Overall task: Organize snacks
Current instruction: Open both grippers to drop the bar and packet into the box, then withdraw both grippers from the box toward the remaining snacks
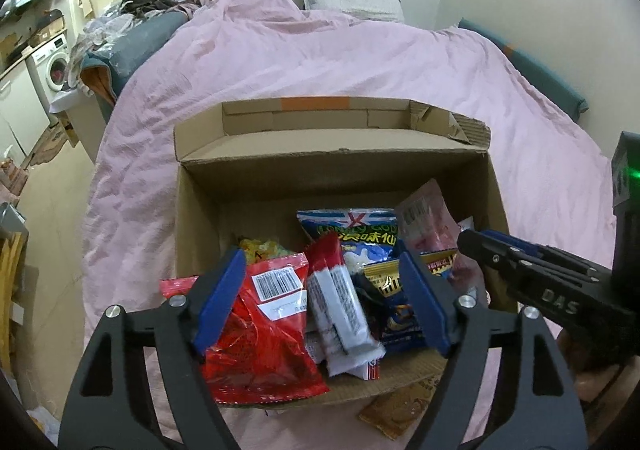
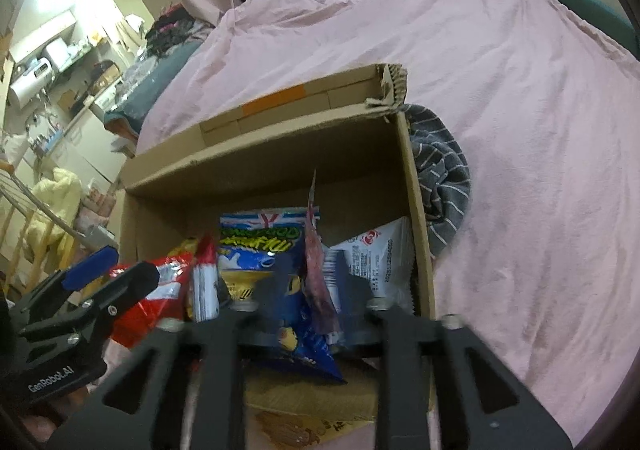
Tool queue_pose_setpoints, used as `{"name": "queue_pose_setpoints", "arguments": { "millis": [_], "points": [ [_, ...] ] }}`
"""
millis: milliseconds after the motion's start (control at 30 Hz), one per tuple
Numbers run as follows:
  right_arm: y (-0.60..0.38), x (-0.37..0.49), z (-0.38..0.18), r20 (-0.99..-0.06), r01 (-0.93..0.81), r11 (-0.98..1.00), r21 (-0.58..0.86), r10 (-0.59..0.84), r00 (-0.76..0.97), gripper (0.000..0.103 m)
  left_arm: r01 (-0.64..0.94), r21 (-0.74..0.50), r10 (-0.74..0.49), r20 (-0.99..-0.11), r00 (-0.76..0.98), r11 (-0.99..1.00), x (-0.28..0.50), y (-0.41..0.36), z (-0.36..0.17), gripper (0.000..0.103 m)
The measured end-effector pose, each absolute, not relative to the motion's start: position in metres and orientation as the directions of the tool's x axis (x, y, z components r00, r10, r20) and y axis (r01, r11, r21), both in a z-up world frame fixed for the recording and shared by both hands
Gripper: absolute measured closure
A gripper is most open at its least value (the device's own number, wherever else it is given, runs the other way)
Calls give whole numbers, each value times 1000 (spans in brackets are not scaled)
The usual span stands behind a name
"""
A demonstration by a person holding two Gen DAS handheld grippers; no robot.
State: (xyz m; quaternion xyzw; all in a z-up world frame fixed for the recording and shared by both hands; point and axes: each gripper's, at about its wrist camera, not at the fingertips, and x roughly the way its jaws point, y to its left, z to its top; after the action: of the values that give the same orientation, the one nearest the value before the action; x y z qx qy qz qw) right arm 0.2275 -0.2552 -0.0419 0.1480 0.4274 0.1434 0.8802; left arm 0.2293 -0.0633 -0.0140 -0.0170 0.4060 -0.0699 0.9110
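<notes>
Seemingly, snack packets [image 1: 320, 302] lie untouched between the open left jaws

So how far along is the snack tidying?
Mostly done: the cardboard box on the bed already holds the red packet, blue chip bag and others. Both the left gripper and right gripper are open, holding nothing. An orange-brown packet still lies outside.

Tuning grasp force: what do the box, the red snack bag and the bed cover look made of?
Box: corrugated cardboard, matte brown; fluting shows at the torn flap edge.
Red snack bag: thin plastic or foil film, probably; glossy, crinkled, with sharp highlights and a white barcode label.
Bed cover: soft woven fabric, likely cotton; matte pink with fine wrinkles.
</notes>
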Motion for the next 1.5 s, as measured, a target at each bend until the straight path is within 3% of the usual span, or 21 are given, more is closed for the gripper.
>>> {"name": "queue_pose_setpoints", "arguments": {
  "millis": [33, 600, 1200, 1267, 1333, 1500],
  "points": [
    [-257, 227, -40, -701, -120, 914, 388, 377, 605, 35, 112, -89, -141, -737, 661, 990, 229, -63, -14, 26],
    [-270, 212, -26, -680, -95, 912, 399, 364, 637, 35, 109, -164, -195, -735, 649, 980, 219, -48, -9, 26],
    [-260, 154, -13, -652, -111, 897, 427, 391, 650, 32, 134, -121, -181, -683, 708, 984, 164, -22, 16, 26],
    [-258, 148, -15, -655, -111, 892, 438, 401, 641, 28, 129, -131, -184, -691, 699, 983, 159, -17, 14, 26],
    [-257, 144, -17, -656, -107, 891, 442, 402, 639, 11, 146, -170, -223, -690, 689, 975, 155, -13, 13, 26],
    [-258, 132, -21, -652, -104, 876, 471, 424, 628, 8, 128, -172, -212, -692, 690, 977, 141, -2, 9, 26]
  ]
}}
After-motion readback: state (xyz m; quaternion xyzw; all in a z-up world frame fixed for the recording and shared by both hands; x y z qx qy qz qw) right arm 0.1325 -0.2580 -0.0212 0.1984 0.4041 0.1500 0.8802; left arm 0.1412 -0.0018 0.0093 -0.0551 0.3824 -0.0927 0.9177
